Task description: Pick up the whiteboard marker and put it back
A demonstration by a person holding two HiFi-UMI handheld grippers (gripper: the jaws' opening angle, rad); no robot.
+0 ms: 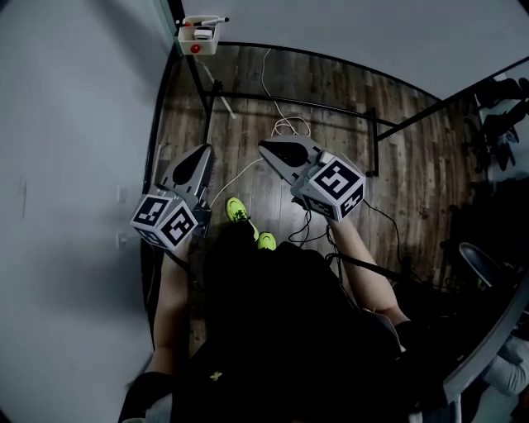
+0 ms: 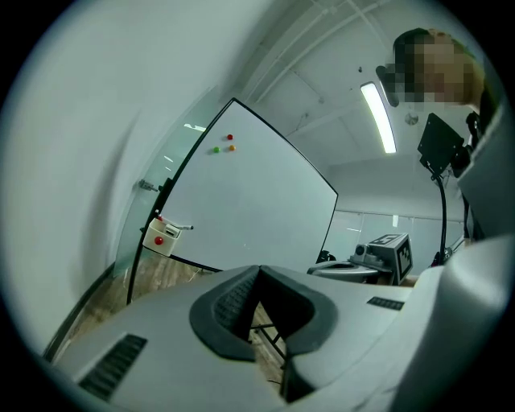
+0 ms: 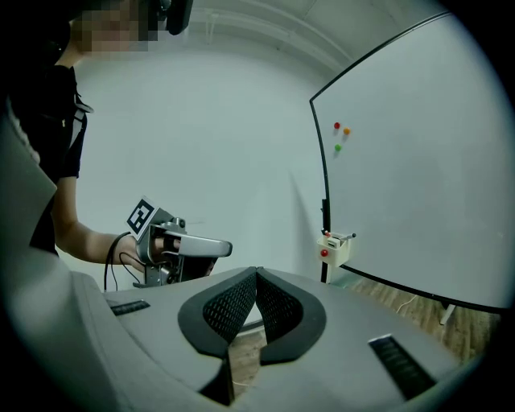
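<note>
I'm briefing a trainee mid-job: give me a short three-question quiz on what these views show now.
1. True or false: the right tongs hold the whiteboard marker.
2. Which magnets are on the whiteboard? A red, orange, green; B blue, yellow, black; C none.
3. Fill in: the whiteboard marker lies on the small ___ at the whiteboard's lower corner.
Key: 1 false, they are shut on nothing; 2 A; 3 box.

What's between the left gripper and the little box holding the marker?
Head view: only wooden floor and the whiteboard stand's black leg lie between the left gripper and the box.
</note>
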